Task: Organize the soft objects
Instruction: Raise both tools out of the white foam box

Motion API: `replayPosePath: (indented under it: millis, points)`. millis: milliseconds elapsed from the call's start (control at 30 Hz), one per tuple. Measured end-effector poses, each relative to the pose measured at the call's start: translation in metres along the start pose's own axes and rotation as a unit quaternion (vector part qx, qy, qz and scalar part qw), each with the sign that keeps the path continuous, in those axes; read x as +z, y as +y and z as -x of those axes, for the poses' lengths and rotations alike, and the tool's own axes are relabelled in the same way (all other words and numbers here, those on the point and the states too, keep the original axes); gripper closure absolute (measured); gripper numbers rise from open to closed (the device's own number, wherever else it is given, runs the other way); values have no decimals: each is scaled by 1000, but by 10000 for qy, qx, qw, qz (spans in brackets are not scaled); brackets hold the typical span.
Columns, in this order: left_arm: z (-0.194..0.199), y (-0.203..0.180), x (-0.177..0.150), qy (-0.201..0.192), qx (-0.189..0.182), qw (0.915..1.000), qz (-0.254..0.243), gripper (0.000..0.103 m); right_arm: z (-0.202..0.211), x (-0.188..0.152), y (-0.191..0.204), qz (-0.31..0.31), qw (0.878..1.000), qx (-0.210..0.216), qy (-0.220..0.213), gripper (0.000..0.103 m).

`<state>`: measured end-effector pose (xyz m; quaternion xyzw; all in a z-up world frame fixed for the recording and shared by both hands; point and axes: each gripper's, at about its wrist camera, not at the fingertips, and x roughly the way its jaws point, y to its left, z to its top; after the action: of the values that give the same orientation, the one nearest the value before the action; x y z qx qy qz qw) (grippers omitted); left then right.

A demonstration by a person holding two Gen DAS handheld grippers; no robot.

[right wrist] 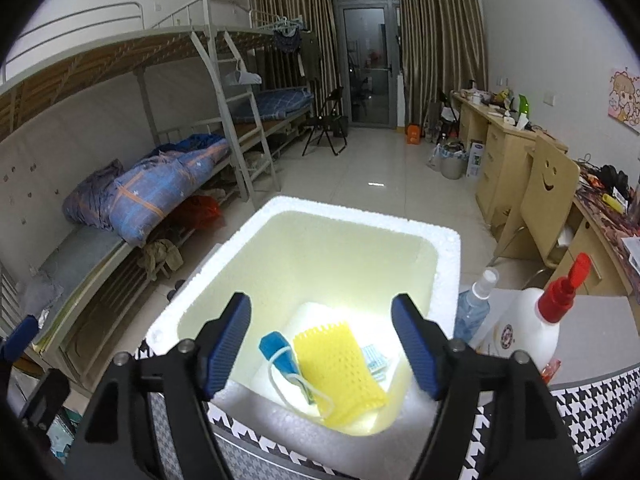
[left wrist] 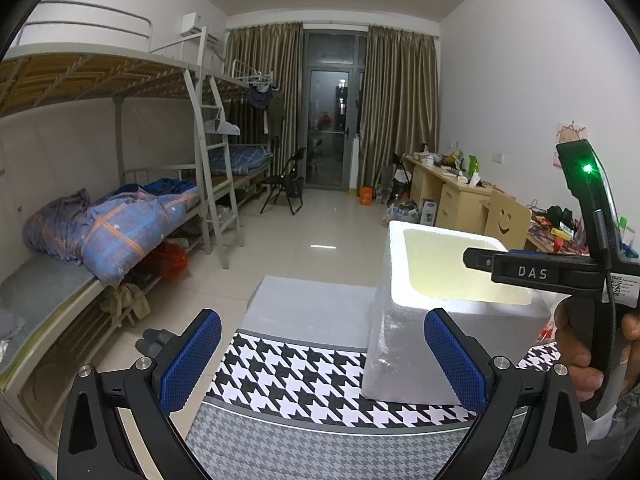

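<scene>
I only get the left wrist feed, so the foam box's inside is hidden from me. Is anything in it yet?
Observer: Yes. A yellow mesh sleeve lies on the bottom of the foam box.
Operator: Anything else in there?
Observer: A blue item with a white cord lies left of the sleeve, touching it.
Operator: Is the right gripper holding something?
Observer: No. The right gripper is open and empty above the box.
Operator: What stands right of the box?
Observer: A clear spray bottle and a white pump bottle.
</scene>
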<state>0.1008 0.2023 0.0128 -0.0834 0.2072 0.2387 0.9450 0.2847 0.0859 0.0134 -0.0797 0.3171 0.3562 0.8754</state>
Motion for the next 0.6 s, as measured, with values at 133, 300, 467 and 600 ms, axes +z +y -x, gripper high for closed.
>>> replayPosePath:
  millis: [133, 300, 467, 600]
  points:
    - [2, -1, 0, -43, 9, 10000, -43, 1, 5, -1, -5, -18, 10000, 44, -32, 25]
    - [9, -7, 0, -124, -21, 9999, -90, 1, 17, -3, -6, 14, 9999, 52, -158, 25]
    - [16, -15, -1, -203, -119, 9996, -170, 1, 36, -6, -5, 88, 9995, 35, -313, 25]
    - [22, -22, -1, -190, -284, 9991, -241, 1, 54, -11, -3, 131, 9989, 71, -440, 25]
